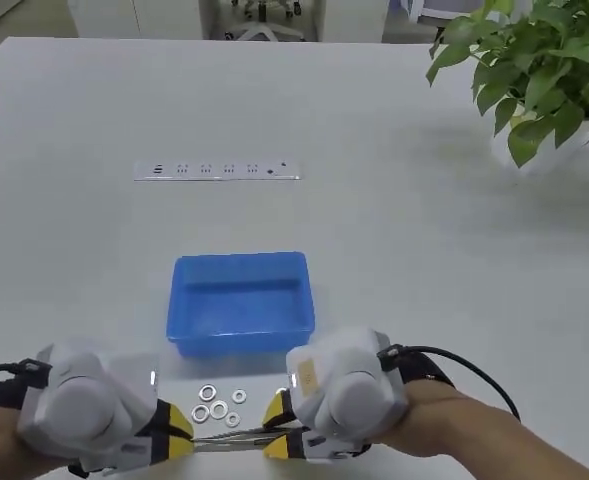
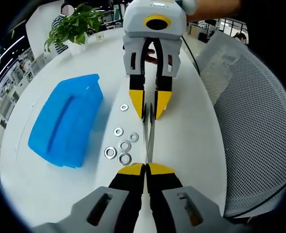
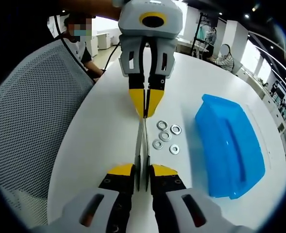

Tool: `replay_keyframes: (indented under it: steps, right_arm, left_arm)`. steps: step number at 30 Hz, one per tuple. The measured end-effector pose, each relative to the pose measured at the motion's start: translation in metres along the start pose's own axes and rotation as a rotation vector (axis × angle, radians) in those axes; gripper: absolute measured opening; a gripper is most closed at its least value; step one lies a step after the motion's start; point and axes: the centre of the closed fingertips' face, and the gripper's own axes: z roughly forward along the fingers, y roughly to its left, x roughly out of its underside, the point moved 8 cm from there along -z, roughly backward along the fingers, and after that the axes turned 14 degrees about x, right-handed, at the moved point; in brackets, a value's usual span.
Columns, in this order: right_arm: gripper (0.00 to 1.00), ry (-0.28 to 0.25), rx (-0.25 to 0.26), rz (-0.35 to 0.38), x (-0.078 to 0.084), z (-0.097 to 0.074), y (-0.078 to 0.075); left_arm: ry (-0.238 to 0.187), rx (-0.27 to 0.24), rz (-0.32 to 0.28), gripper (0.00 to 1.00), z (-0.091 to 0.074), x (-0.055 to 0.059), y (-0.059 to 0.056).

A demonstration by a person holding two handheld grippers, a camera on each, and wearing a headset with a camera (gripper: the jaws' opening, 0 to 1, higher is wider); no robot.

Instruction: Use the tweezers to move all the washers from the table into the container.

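Left gripper sits low at the near edge of the table, its yellow jaws closed on one end of the tweezers. In its own view the two tips meet on the metal with no gap. The tweezers run level across the person's front, low over the table or resting on it; I cannot tell which. The hold reads as a handover or a re-grip, with both ends pinched so the slim tool cannot roll while one gripper finds a working grasp. They are thin bright steel, two narrow blades that run close together at the left gripper's end and stand slightly apart toward the other. Which end is the point I cannot tell.

Just beyond them lie the washers, small flat silver rings in a loose cluster on the bare table, one a little apart nearer the right gripper. They sit between the tweezers and the container, a shallow blue plastic tray whose near wall is close to them — a short carry, probably the reason it stands there. No washer shows inside it, so I judge the moving has not begun.

Right gripper faces the left one — its jaws are clamped on the tweezers' other end.
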Motion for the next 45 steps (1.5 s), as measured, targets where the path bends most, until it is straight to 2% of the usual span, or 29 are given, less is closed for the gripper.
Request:
replay_keyframes:
  steps: [22,34,45]
  right_arm:
    - [0.15,0.012,0.02,-0.005,-0.001,0.001,0.002]
    - [0.15,-0.005,0.055,0.009,-0.005,0.002,0.0]
    - [0.12,-0.035,0.072,0.053,-0.013,0.001,-0.002]
  left_arm:
    - [-0.019,-0.012,0.021,0.05,-0.027,-0.022,-0.01]
    - [-0.018,-0.018,0.076,0.05,-0.042,-0.045,-0.012]
    - [-0.033,-0.02,0.127,0.05,-0.054,-0.065,-0.014]
